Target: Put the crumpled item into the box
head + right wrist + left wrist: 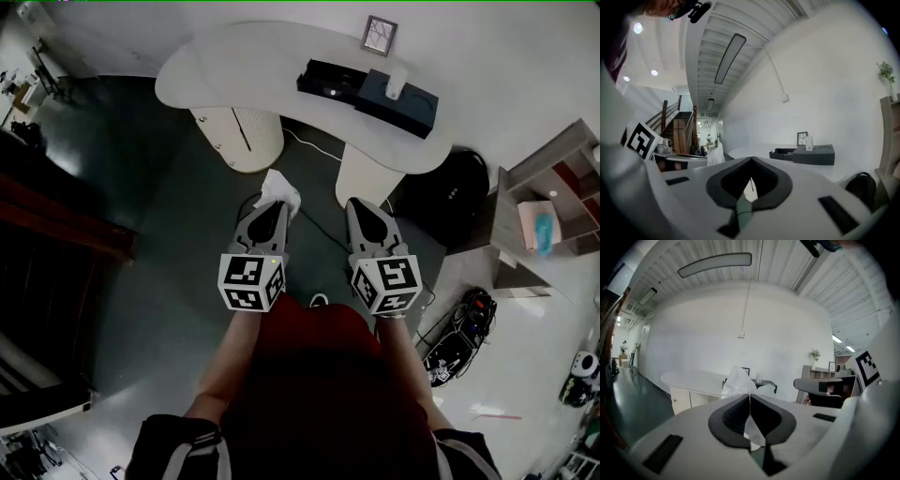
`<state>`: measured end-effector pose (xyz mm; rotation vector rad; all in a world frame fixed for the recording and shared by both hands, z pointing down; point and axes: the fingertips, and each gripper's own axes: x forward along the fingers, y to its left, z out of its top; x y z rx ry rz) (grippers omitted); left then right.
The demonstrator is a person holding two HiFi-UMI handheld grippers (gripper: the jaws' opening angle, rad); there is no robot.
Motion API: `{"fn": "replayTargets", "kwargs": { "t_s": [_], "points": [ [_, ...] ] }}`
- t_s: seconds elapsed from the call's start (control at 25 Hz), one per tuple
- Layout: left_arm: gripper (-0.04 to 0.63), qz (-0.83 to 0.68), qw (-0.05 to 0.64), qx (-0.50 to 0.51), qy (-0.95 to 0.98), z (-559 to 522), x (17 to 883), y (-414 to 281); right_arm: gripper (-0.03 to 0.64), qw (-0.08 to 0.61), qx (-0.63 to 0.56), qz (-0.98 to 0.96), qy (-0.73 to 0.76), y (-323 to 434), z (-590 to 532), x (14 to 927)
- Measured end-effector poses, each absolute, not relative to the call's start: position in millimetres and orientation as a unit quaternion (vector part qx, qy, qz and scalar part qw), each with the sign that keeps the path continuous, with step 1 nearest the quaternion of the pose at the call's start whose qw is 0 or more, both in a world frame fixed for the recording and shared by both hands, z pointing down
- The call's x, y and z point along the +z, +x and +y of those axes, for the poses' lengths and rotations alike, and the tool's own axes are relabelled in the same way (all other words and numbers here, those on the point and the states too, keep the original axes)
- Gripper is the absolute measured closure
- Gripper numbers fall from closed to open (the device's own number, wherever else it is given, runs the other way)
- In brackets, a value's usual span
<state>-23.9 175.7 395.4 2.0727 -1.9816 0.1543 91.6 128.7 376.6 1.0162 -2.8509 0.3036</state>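
Standing a few steps short of a white curved table (244, 56), I hold both grippers out in front of me. My left gripper (278, 204) is shut on a white crumpled item (281, 190); in the left gripper view that crumpled item (737, 379) sticks up out of the closed jaws (750, 394). The right gripper (359, 204) is beside it, jaws together (751, 159) and holding nothing. On the table lies an open black box (328, 80), also seen ahead as the box (786, 153). Its dark lid (398, 101) lies alongside, with a small white object (397, 81) on it.
A picture frame (380, 35) stands at the table's back. Two white pedestals (239, 136) carry the table. A black round object (459, 192) sits on the floor at right, beside a shelf unit (548, 211). Cables and gear (459, 337) lie near my right foot. A dark staircase (47, 216) fills the left.
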Motion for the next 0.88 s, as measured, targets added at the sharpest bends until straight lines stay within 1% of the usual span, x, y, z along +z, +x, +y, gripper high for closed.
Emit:
{"fn": "replayTargets", "kwargs": {
  "t_s": [0.88],
  "points": [
    [0.566, -0.695, 0.127, 0.061, 0.705, 161.3, 402.0, -14.0, 0.601, 0.029, 0.113, -0.934, 0.336, 108.1, 105.0, 385.7]
  ]
}}
